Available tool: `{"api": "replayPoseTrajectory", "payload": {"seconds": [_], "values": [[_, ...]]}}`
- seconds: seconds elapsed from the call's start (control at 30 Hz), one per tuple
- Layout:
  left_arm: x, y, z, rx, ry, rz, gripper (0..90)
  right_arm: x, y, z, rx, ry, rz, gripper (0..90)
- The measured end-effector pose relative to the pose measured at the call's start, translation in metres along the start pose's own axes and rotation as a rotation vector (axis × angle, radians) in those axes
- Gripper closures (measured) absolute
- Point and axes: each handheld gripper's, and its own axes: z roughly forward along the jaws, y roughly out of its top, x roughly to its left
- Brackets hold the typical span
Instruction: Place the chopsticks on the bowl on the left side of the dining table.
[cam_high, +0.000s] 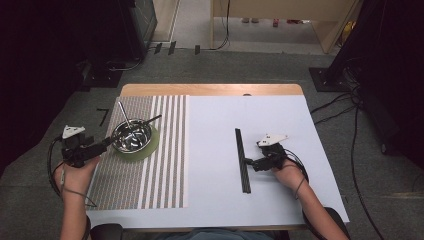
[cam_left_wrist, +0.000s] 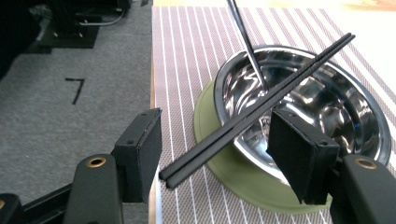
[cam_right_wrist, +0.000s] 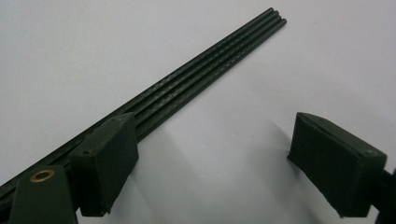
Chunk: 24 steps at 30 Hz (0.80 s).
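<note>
Nearest us, our left hand-held gripper (cam_left_wrist: 210, 154) stands spread around 2 black chopsticks (cam_left_wrist: 261, 105) resting across the steel bowl (cam_left_wrist: 327, 107) on its green coaster (cam_left_wrist: 210, 116); a careless squeeze could flick them off or tip the bowl. To the right, our right hand-held gripper (cam_right_wrist: 210, 158), also spread, sits beside the chopstick bundle (cam_right_wrist: 205, 70) on the worktop (cam_right_wrist: 140, 32) and could scatter it.

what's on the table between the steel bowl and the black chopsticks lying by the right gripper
Nothing stands there. In the high view, between the steel bowl and the black chopsticks lie only the striped placemat and bare white tabletop.
</note>
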Motion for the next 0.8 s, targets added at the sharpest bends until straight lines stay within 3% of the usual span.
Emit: {"api": "replayPoseTrajectory", "payload": {"seconds": [0.17, 0.37, 0.63, 0.8], "values": [[-0.007, 0.011, 0.008, 0.018, -0.015, 0.002, 36.1, 0.0, 0.0, 0.0, 0.0, 0.0, 0.0, 15.1], [-0.016, 0.019, 0.016, 0.044, -0.023, 0.033, 44.9, 0.0, 0.0, 0.0, 0.0, 0.0, 0.0, 15.1], [-0.029, 0.027, 0.025, 0.047, -0.045, 0.047, 42.9, 0.0, 0.0, 0.0, -0.001, 0.0, 0.001, 15.1], [-0.037, 0.031, 0.031, 0.069, -0.062, 0.05, 48.3, 0.0, 0.0, 0.0, -0.001, 0.0, 0.001, 15.1]]}}
